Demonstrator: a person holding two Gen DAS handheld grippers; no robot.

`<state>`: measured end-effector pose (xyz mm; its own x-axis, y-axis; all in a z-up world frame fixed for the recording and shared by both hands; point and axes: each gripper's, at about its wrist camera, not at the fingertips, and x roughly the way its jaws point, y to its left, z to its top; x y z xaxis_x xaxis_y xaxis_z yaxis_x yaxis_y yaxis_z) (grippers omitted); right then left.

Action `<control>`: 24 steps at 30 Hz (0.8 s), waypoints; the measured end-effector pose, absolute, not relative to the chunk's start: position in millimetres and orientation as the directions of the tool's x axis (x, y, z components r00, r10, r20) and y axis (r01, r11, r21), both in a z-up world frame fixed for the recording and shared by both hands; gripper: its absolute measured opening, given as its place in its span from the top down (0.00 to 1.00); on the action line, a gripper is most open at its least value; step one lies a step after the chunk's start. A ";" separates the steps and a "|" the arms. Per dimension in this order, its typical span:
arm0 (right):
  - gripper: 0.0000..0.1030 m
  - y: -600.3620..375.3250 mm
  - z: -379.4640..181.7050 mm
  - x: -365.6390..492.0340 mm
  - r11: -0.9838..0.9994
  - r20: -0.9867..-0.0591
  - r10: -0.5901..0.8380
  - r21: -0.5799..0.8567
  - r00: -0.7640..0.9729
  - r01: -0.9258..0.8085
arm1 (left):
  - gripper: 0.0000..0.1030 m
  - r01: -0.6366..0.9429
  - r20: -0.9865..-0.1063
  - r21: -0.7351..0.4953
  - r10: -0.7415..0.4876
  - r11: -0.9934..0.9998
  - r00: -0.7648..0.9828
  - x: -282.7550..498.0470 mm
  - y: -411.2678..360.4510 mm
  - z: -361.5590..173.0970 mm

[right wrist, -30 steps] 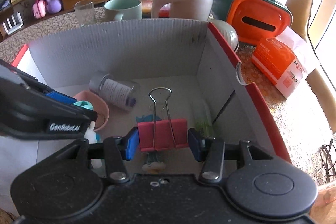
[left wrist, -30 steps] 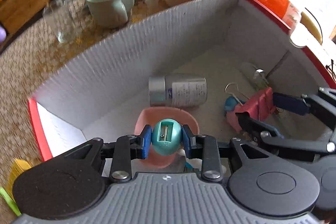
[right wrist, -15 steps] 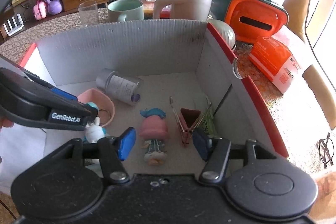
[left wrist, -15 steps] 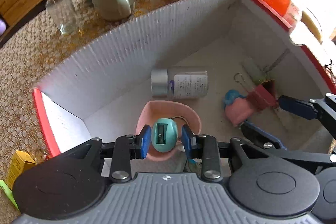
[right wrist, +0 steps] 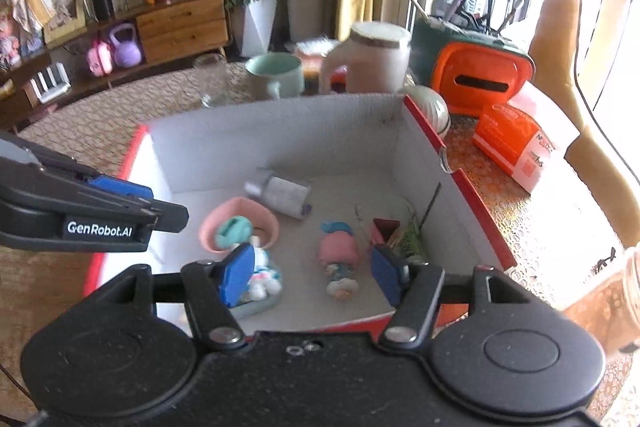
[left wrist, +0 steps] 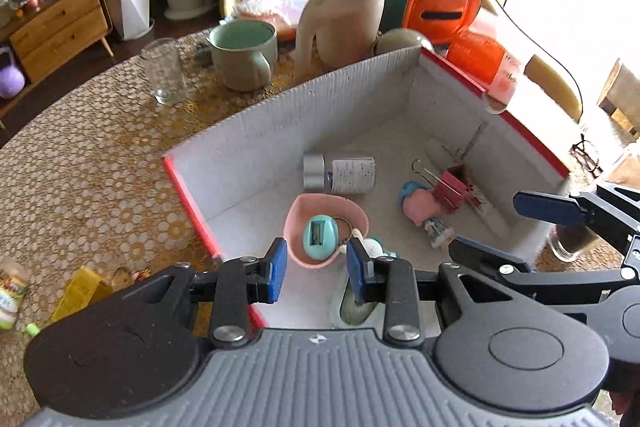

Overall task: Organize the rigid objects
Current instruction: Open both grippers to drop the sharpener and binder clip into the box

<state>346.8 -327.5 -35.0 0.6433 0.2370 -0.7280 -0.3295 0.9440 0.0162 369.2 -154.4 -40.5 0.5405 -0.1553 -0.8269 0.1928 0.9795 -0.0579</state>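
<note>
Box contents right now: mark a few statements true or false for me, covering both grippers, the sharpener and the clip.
1. The teal sharpener lies in the pink bowl. True.
2. The left gripper grips the sharpener. False: it is open and empty.
3. The red binder clip lies in the box beside the pink doll. True.
4. The right gripper holds the clip. False: it is open and empty.
5. The bottle stands upright. False: it lies on its side.
</note>
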 end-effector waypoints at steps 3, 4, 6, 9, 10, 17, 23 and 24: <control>0.37 -323.5 -26.6 334.2 0.939 -0.711 0.264 0.034 0.651 -0.343 | 0.70 0.192 -0.810 -0.059 -0.159 0.980 0.564 350.5 -145.9 -30.0; 0.36 -321.5 -24.1 330.4 0.937 -0.707 0.270 0.037 0.654 -0.347 | 0.70 0.192 -0.806 -0.057 -0.159 0.980 0.571 345.6 -143.3 -27.4; 0.33 -317.5 -19.6 322.9 0.935 -0.699 0.280 0.043 0.658 -0.352 | 0.70 0.192 -0.794 -0.051 -0.157 0.980 0.587 333.2 -136.9 -20.2; 0.33 -311.3 -13.9 313.2 0.929 -0.687 0.301 0.056 0.661 -0.365 | 0.70 0.193 -0.777 -0.044 -0.155 0.980 0.611 315.9 -127.1 -11.2; 0.32 -308.7 -11.8 308.2 0.927 -0.682 0.309 0.060 0.663 -0.371 | 0.70 0.192 -0.770 -0.041 -0.153 0.981 0.620 309.9 -123.3 -7.9; 0.28 -288.6 0.3 275.3 0.911 -0.642 0.356 0.076 0.679 -0.406 | 0.51 0.185 -0.725 -0.022 -0.143 0.983 0.674 267.8 -98.8 8.2; 0.25 -272.2 7.2 254.4 0.894 -0.617 0.387 0.068 0.685 -0.444 | 0.49 0.172 -0.678 0.003 -0.124 0.985 0.724 235.2 -80.5 18.0; 0.23 -271.5 7.6 252.5 0.891 -0.613 0.395 0.075 0.685 -0.448 | 0.48 0.171 -0.674 0.000 -0.126 0.985 0.728 230.7 -77.0 18.7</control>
